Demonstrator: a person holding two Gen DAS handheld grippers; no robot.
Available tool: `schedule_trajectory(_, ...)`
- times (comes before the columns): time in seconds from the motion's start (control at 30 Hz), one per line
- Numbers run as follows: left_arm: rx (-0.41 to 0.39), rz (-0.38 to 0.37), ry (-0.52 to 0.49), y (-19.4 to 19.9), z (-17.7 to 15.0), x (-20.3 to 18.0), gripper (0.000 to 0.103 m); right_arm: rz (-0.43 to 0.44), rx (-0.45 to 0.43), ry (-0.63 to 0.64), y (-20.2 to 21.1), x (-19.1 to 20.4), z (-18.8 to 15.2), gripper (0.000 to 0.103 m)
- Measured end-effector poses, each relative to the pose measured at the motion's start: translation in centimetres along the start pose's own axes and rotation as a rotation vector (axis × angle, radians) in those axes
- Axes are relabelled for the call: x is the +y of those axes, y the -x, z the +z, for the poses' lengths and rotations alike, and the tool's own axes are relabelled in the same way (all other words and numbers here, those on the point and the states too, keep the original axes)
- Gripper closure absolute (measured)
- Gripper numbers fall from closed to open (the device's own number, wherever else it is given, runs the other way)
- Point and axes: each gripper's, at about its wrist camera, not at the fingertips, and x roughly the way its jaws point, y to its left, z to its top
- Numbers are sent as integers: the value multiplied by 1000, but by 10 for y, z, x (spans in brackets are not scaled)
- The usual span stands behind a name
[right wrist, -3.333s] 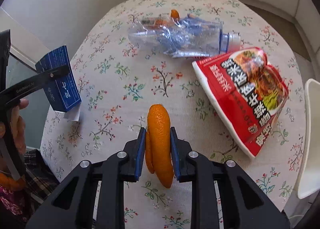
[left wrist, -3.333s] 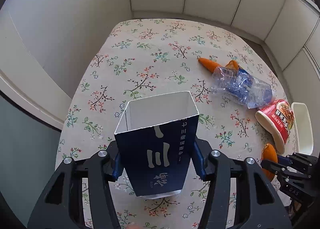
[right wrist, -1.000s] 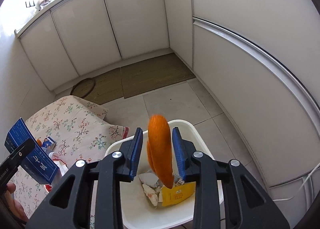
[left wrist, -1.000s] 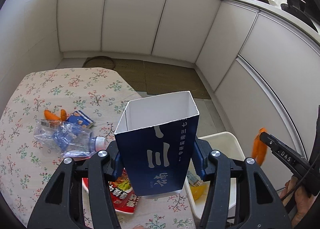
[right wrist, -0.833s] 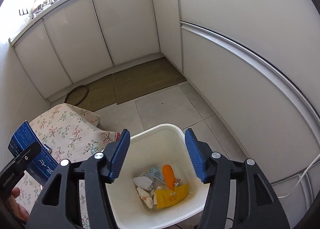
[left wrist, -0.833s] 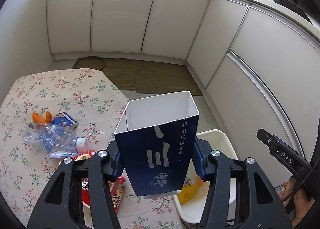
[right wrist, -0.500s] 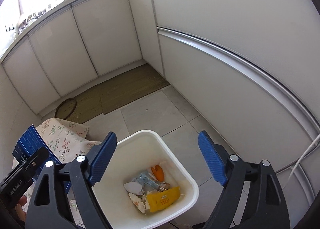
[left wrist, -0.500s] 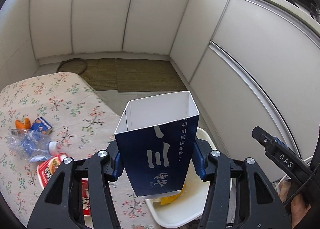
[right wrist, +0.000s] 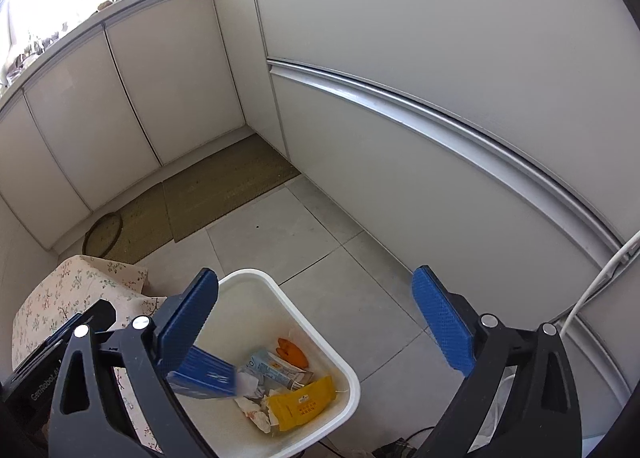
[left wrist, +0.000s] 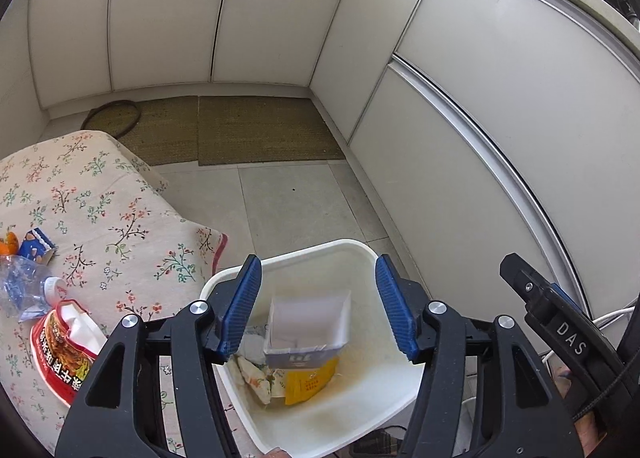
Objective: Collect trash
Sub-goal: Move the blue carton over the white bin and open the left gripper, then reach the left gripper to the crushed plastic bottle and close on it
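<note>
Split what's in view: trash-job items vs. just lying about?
Job:
white bin
blue carton in the bin
yellow packet
orange peel
crushed bottle, red noodle cup on the table
left claw, right claw, both open

Lying about:
floor mat
white cable

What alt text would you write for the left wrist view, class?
The open left claw hangs above a white trash bin where a blue carton lies on a yellow packet. On the floral tablecloth at left remain a red noodle cup and crushed bottle.
</note>
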Motion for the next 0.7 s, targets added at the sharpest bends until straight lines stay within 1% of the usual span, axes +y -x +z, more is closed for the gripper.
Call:
schedule_trajectory(0.2,-23,56,15,8,-2,17,46,8,-12,36,0,21,-5,8)
schedule_trajectory(0.27,-27,73,25,11,-2,25,43,14,-11,58,-2,31,-5,8)
schedule_trajectory(0.33,-35,92,38,15,-2,36,40,18,-12,80,-2,42,-8,8)
schedule_trajectory(0.47,-40,129,73,21,-2,59,39,36,-9,126,-1,68,-12,8)
schedule_trajectory(0.6,-52,173,123,31,-1,88,35,56,-9,168,-1,95,-17,8)
schedule_trajectory(0.7,-60,202,141,40,-2,105,33,75,-11,198,-1,115,-20,8)
